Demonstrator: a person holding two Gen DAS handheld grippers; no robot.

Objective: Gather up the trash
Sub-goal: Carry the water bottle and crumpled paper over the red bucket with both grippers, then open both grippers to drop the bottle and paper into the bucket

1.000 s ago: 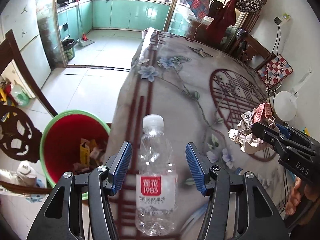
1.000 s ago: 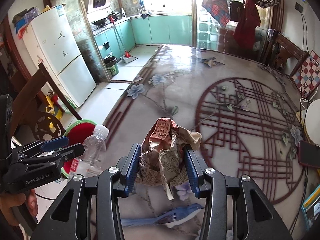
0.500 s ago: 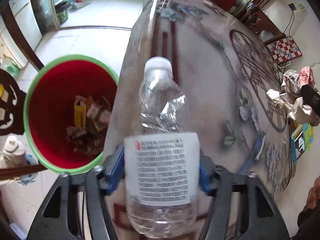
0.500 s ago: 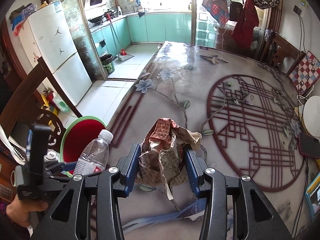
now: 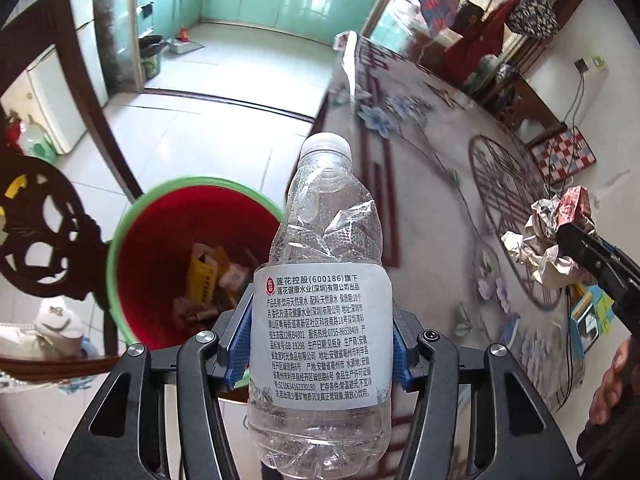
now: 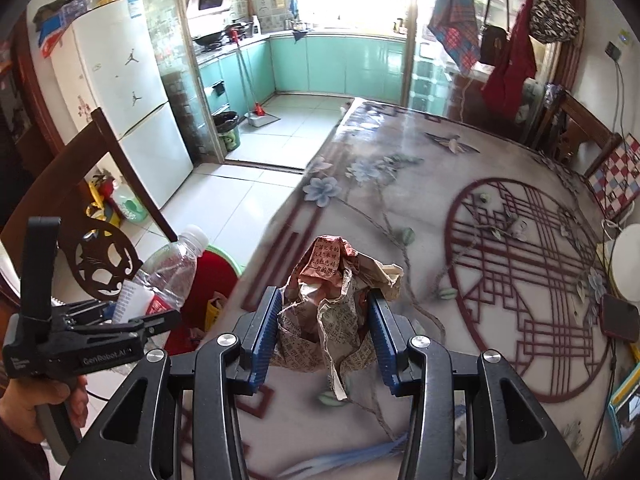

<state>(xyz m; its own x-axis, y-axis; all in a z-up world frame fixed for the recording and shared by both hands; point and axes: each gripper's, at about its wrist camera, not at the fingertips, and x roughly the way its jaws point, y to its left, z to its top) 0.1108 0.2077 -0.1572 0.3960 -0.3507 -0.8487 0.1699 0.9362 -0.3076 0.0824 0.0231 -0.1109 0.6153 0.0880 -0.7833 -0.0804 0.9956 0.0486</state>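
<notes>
My left gripper (image 5: 318,344) is shut on a clear plastic water bottle (image 5: 320,320) with a white label, held above the table edge beside the red bin with a green rim (image 5: 160,216). The bin holds several scraps. My right gripper (image 6: 326,326) is shut on a crumpled wad of printed paper (image 6: 332,288) and holds it over the table. The bottle also shows in the right wrist view (image 6: 168,272), and the wad in the left wrist view (image 5: 548,232).
The flowered table (image 6: 460,200) stretches ahead and right. Dark wooden chairs (image 5: 44,216) stand by the bin on the tiled floor. A phone (image 6: 620,318), a white round lamp base (image 6: 626,260) and a checkered board (image 6: 618,178) lie at the table's right.
My left gripper closed on the bottle and lifted it off the table toward the bin. My right gripper kept its hold on the paper wad and drifted left.
</notes>
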